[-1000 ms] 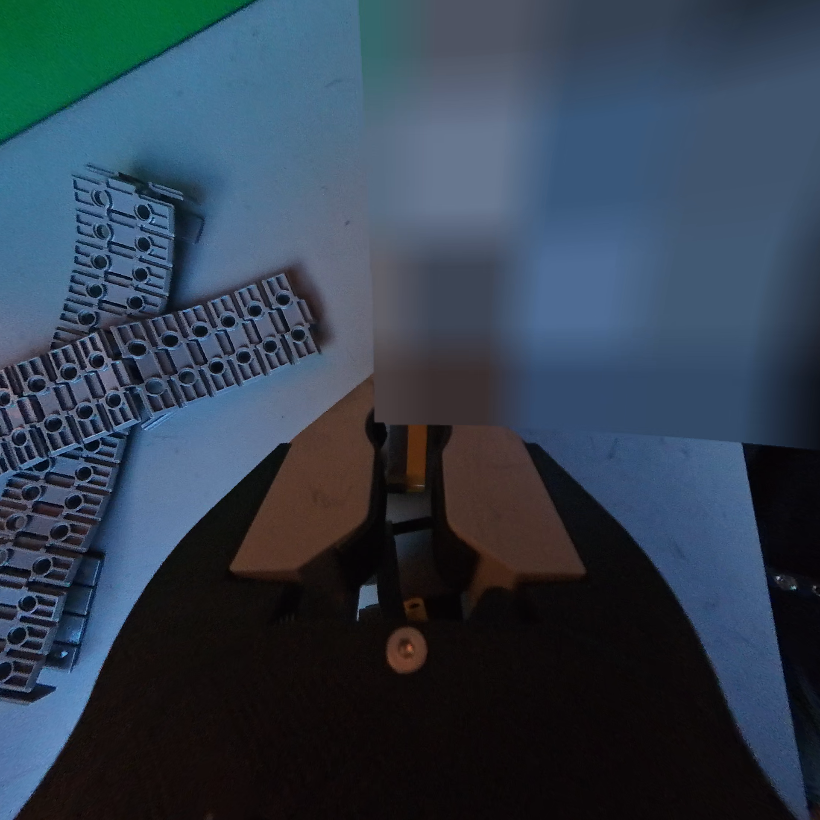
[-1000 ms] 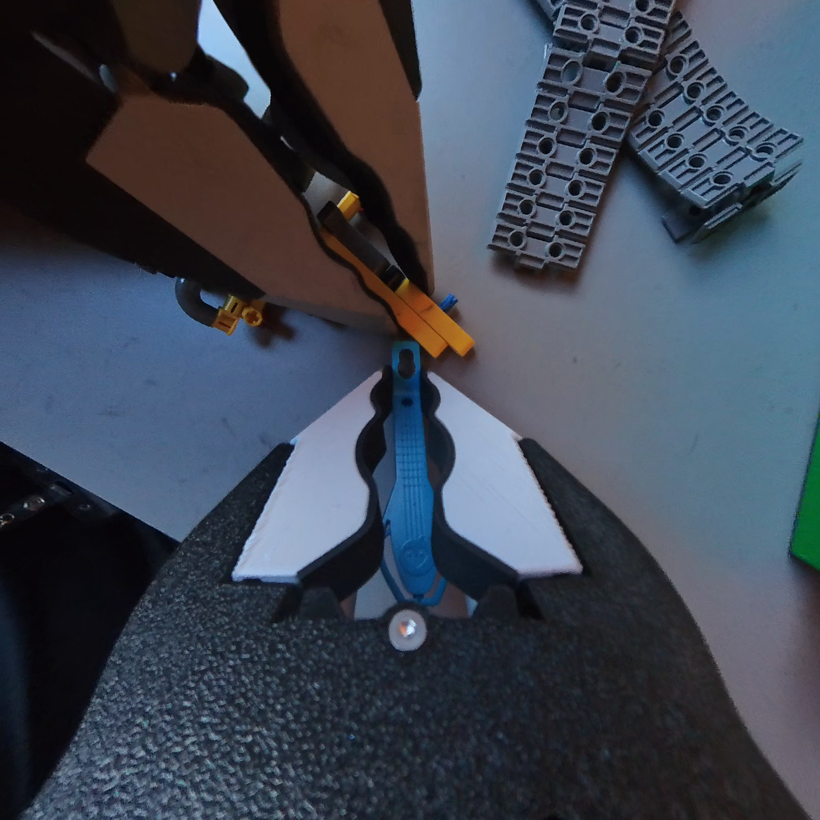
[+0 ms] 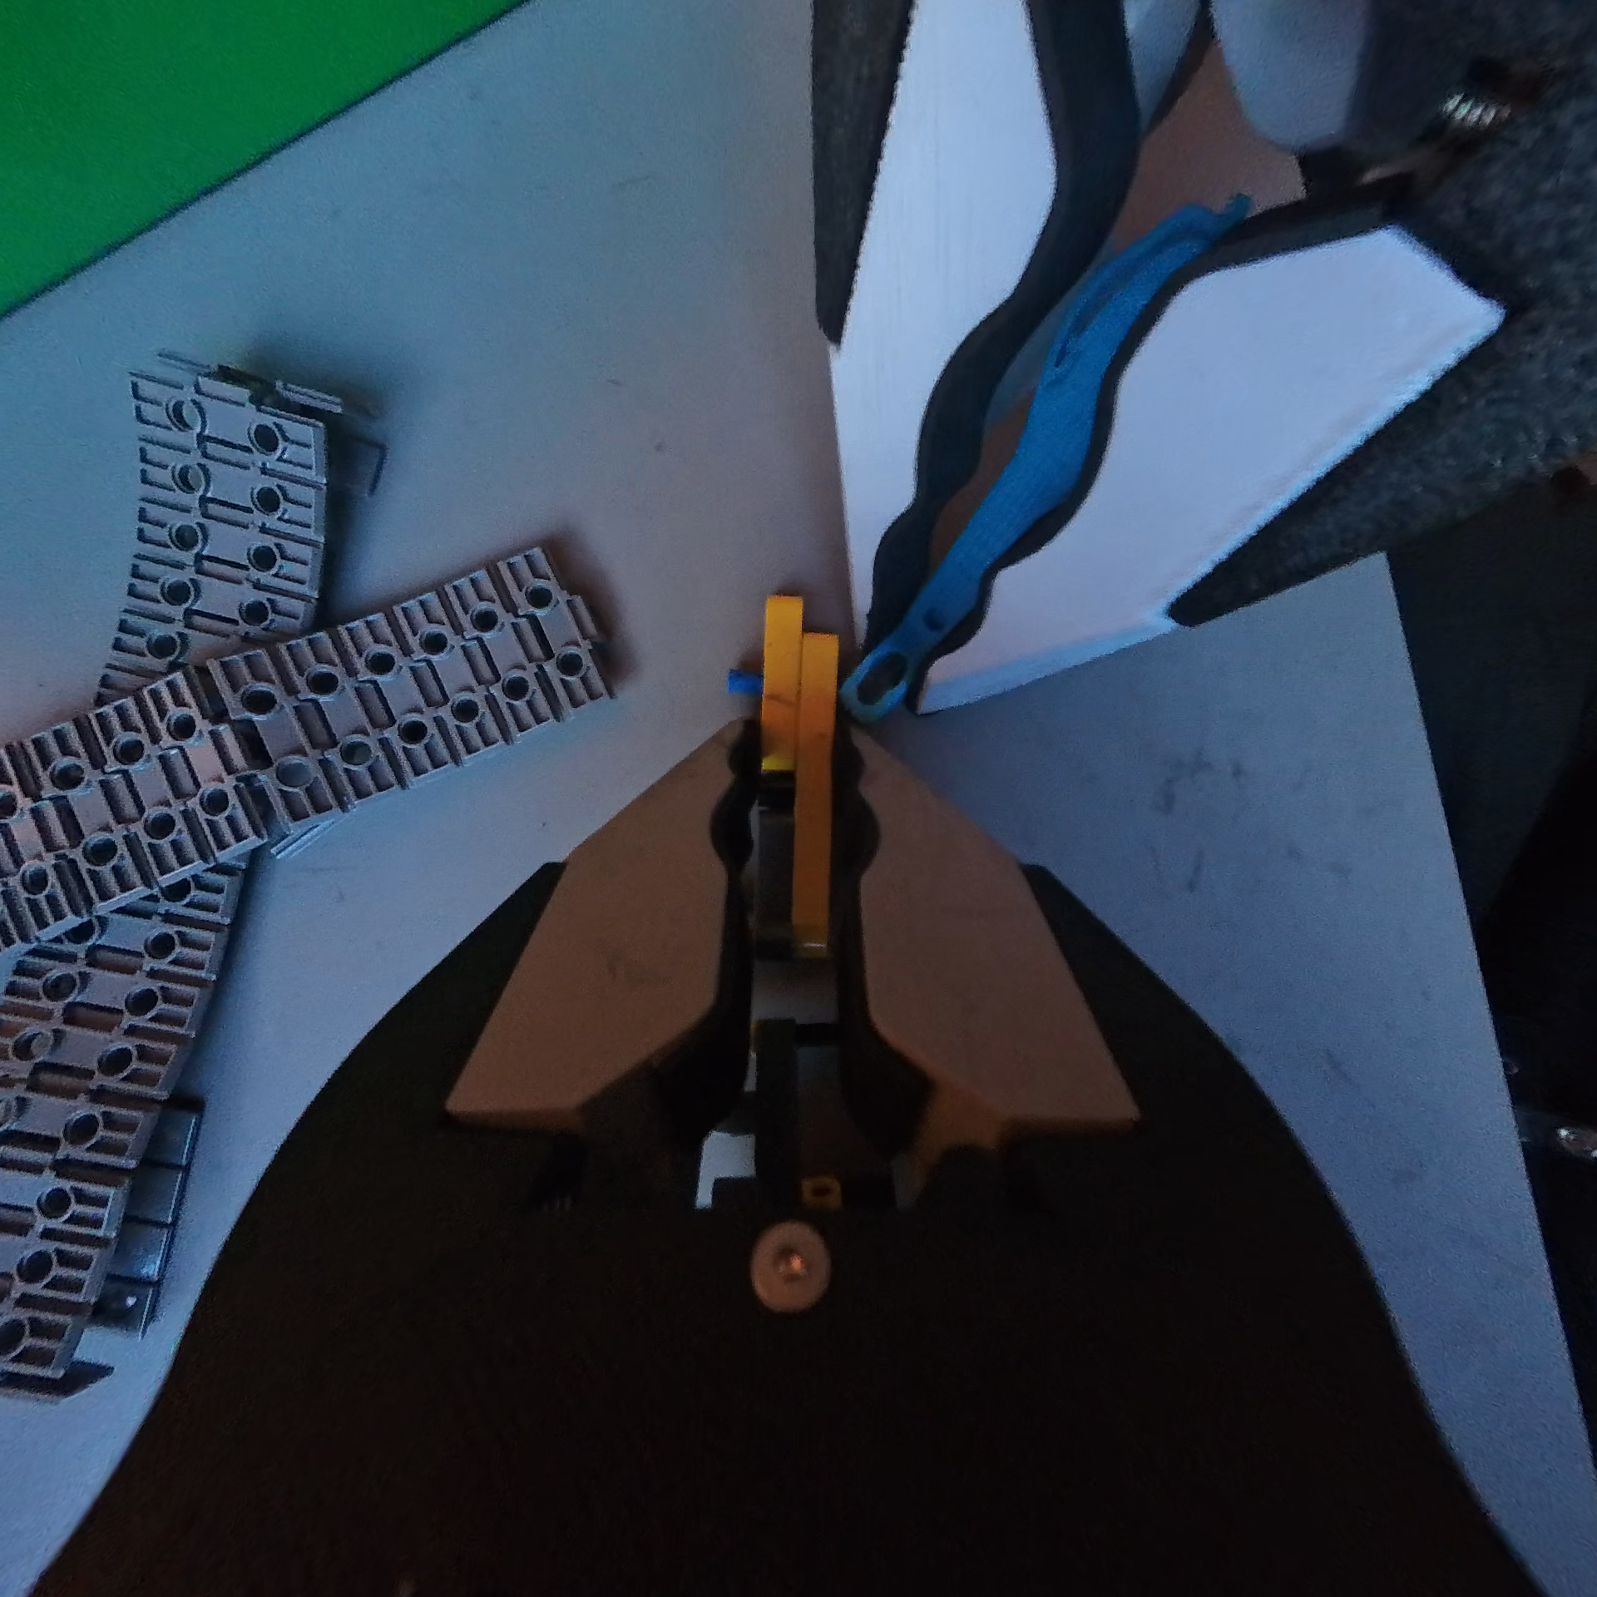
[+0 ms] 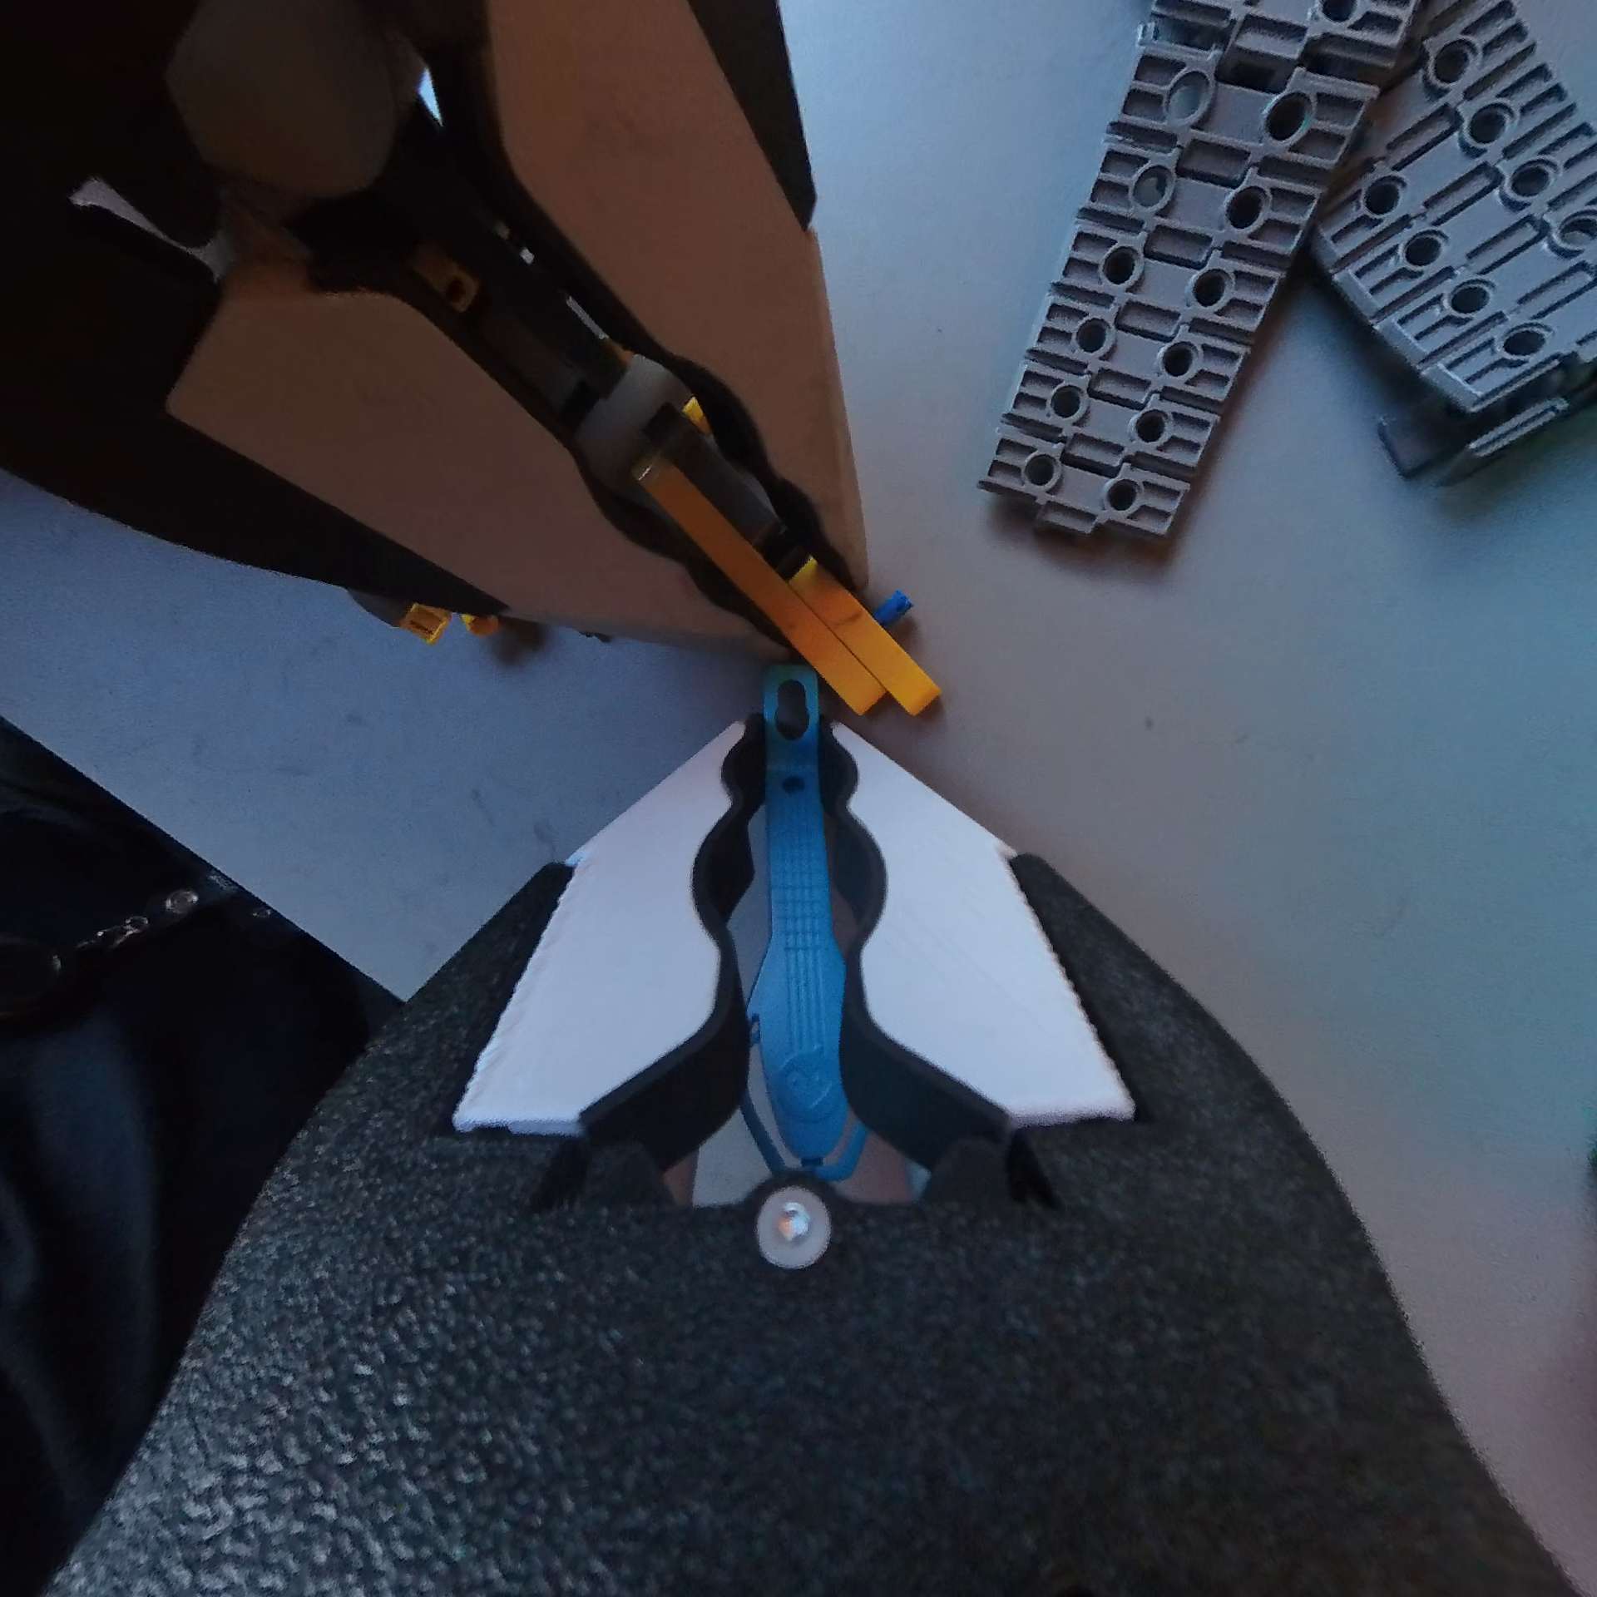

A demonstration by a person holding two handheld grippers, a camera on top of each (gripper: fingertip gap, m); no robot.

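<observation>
My left gripper (image 3: pixel 799 734), with tan fingers, is shut on a small assembly of yellow beams (image 3: pixel 812 778) with black and grey parts behind them. A small blue pin (image 3: pixel 741 683) sticks out of the beams' left side. My right gripper (image 4: pixel 791 734), with white fingers, is shut on a blue plastic tool (image 4: pixel 799 933). The tool's slotted tip (image 4: pixel 791 696) sits right against the yellow beams (image 4: pixel 864 652), opposite the blue pin (image 4: pixel 894 605). In the left wrist view the right gripper (image 3: pixel 899 700) comes in from the upper right with the blue tool (image 3: pixel 994 536).
Several grey linked track strips (image 3: pixel 259 717) lie crossed on the pale table at the left, also seen in the right wrist view (image 4: pixel 1167 285). A green plate (image 3: pixel 130 112) lies at the far left corner. Small yellow and grey parts (image 4: pixel 432 618) lie under the left gripper. The table edge (image 3: pixel 1469 864) is at the right. My left gripper's tips are some 15 cm from the green plate (image 3: pixel 130 112).
The two grippers have stayed tip to tip. The view of both has drawn slightly closer, and the yellow beams sit a little nearer the blue tool's tip.
</observation>
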